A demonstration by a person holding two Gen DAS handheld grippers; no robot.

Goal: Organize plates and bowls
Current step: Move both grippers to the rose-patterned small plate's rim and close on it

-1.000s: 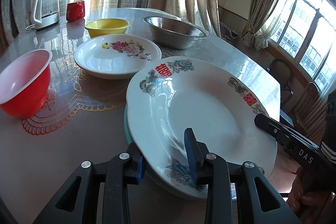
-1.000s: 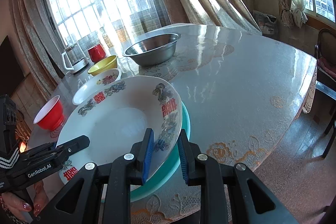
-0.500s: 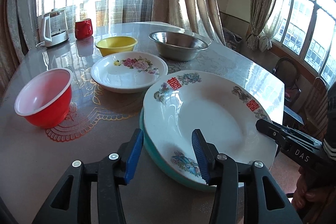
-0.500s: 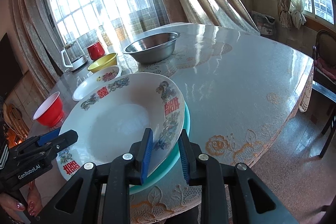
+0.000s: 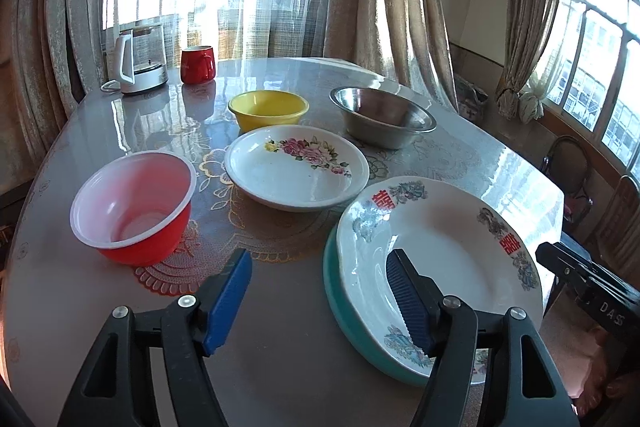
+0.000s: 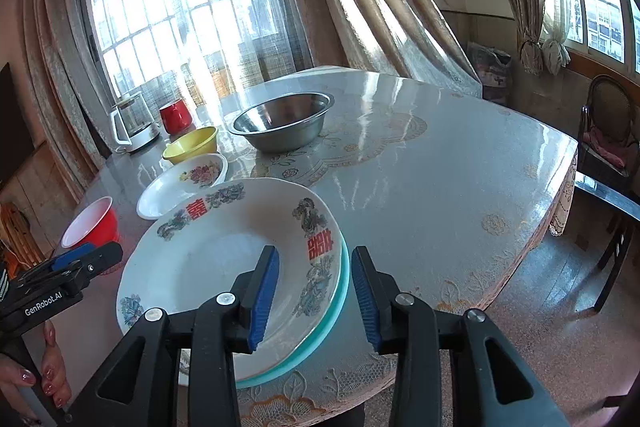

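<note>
The left gripper (image 5: pixel 320 301) is spreading its jaws wide, and nothing is being pinched: one blue pad is hanging over bare table (image 5: pixel 280 367), the other over the near rim of the big white plate (image 5: pixel 432 247). That plate is sitting on a teal plate (image 5: pixel 334 291) at the table's near edge, with red double-happiness characters printed on its rim among blue-green motifs. Over in the right wrist view, the right gripper (image 6: pixel 314 293) is opening too, its pads standing either side of the stacked rims without pressing on them.

Lettering now: the left view is catching "DAS" on the other gripper's black body at the right edge, while the right view is reading "GenRobot.AI" on the left tool, with a hand (image 6: pixel 38 375) with painted nails gripping below it. That hand is barely showing in the left view.

Further back, a flowered plate (image 5: pixel 296 169), a red bowl (image 5: pixel 134 207), a yellow bowl (image 5: pixel 268 109) and a steel bowl (image 5: pixel 382 121) are standing apart from one another. A kettle (image 5: pixel 138 61) and a red mug (image 5: pixel 197 64) are waiting by the window. The right view alone is showing the floor and a chair (image 6: pixel 608 135) beyond the table.
</note>
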